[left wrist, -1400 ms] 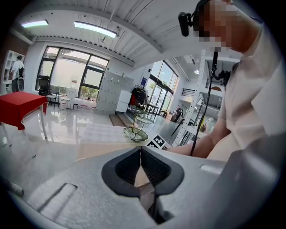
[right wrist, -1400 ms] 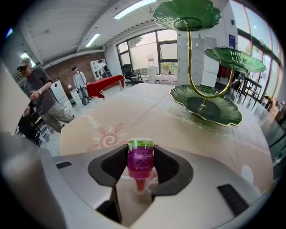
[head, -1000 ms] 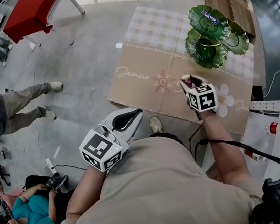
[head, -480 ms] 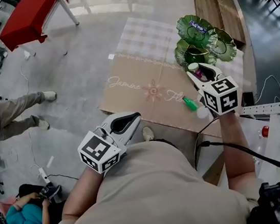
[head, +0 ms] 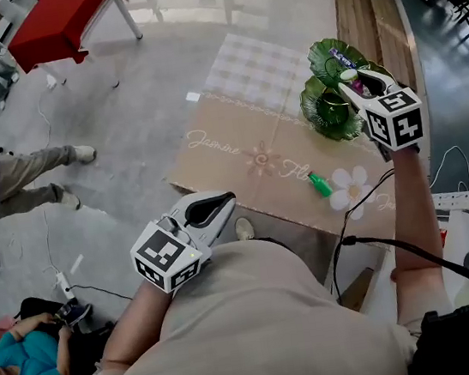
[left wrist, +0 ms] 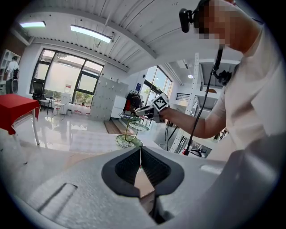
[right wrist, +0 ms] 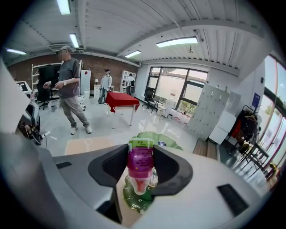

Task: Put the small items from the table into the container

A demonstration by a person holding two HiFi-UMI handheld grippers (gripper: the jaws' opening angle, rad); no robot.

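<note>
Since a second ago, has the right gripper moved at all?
Yes. The right gripper, shut on the small bottle, has gone from the mat's white flower up over the green tiered stand.

We are seeing bright daylight pouring through the windows (right wrist: 178, 91) and ceiling strips (right wrist: 176, 42) glowing — both gripper views are bending strongly at their dark, rounded edges.

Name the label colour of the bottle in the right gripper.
The bottle has a magenta label, green-topped; best in the right gripper view.
</note>
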